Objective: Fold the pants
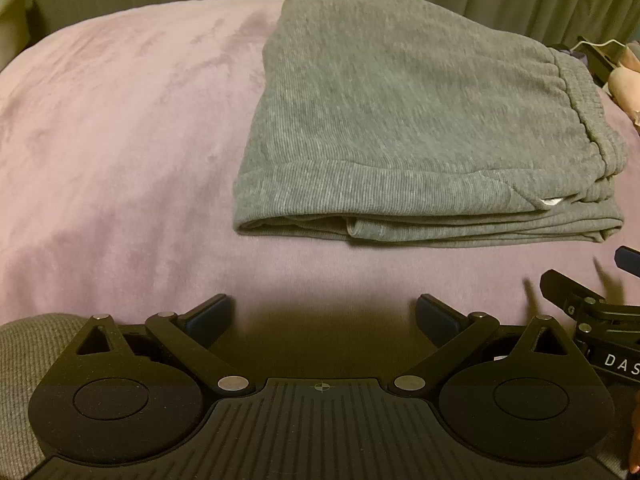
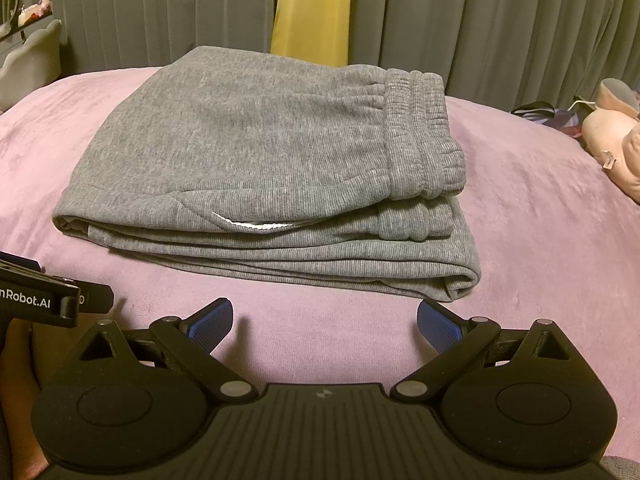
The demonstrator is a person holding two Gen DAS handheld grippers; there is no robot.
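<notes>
Grey sweatpants (image 1: 392, 120) (image 2: 256, 168) lie folded in a compact stack on the pink bedcover, the elastic waistband (image 2: 416, 136) on top at the right and a bit of white pocket lining (image 2: 248, 222) showing at the near edge. My left gripper (image 1: 323, 314) hovers open just short of the stack's near left corner, with nothing between its blue pads. My right gripper (image 2: 325, 320) is open too, in front of the stack's near right side and clear of the cloth. Part of the right gripper's body (image 1: 600, 312) shows at the right edge of the left wrist view.
A pink plush bedcover (image 1: 120, 140) (image 2: 540, 220) spreads all around the pants. Grey curtains (image 2: 480, 20) with a yellow strip (image 2: 312, 8) hang behind. A pale pink soft object (image 2: 612, 144) and dark items lie at the far right. A grey cushion (image 1: 32, 344) sits at lower left.
</notes>
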